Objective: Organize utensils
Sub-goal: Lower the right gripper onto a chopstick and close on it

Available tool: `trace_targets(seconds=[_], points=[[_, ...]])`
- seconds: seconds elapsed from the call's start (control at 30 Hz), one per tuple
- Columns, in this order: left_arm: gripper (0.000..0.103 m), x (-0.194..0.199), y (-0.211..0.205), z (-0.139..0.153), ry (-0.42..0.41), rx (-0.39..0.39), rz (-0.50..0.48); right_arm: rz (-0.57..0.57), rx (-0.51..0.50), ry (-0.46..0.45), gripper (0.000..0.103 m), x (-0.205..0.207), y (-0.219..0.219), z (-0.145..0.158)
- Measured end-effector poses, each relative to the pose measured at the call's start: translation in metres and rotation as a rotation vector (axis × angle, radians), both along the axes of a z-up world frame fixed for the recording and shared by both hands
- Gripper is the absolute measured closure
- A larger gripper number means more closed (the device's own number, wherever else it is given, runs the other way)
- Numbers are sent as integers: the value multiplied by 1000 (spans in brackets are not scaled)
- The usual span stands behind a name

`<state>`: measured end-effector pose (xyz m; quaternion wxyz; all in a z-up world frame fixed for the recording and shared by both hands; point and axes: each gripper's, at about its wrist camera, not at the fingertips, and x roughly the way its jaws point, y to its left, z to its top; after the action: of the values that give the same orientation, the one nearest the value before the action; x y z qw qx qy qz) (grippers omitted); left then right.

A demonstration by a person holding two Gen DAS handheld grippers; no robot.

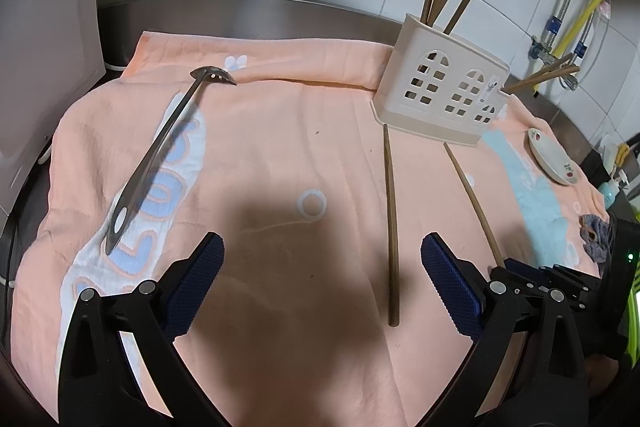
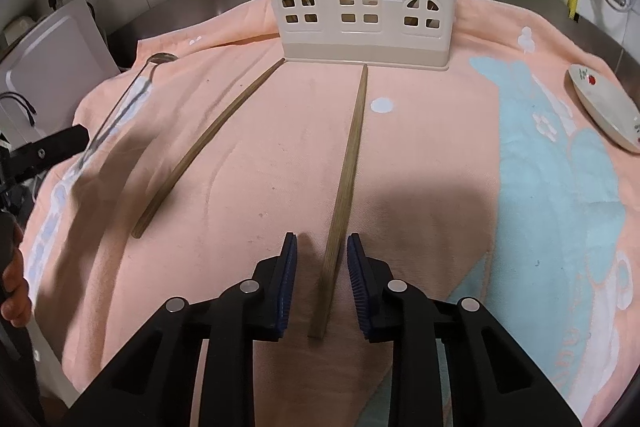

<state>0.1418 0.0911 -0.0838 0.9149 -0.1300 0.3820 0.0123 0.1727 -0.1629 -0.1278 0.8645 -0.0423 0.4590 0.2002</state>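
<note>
Left wrist: peach towel (image 1: 280, 131) on steel counter; left gripper (image 1: 320, 247) released, empty. Ladle (image 1: 160, 151) far left; holder (image 1: 440, 91) far right.
Right wrist: right gripper (image 2: 322, 247) straddles near chopstick (image 2: 344, 183), pads not pressing; second chopstick (image 2: 208, 147) left.

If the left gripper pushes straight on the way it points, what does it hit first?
Most likely bare towel: the left gripper is open over it, ladle to its left, nearer chopstick just inside its right finger. Depth is unclear.
</note>
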Motion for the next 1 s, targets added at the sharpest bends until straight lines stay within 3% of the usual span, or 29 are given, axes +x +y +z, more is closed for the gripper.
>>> trace_targets(seconds=[0.4, 0.7, 1.0], points=[[5, -1, 0, -4, 6, 7, -6, -16, -28, -14, 86, 0, 0, 0], [5, -3, -8, -6, 3, 10, -27, 6, -113, -63, 91, -9, 8, -2], [5, -2, -30, -8, -6, 34, -87, -6, -84, -60, 96, -11, -2, 2]])
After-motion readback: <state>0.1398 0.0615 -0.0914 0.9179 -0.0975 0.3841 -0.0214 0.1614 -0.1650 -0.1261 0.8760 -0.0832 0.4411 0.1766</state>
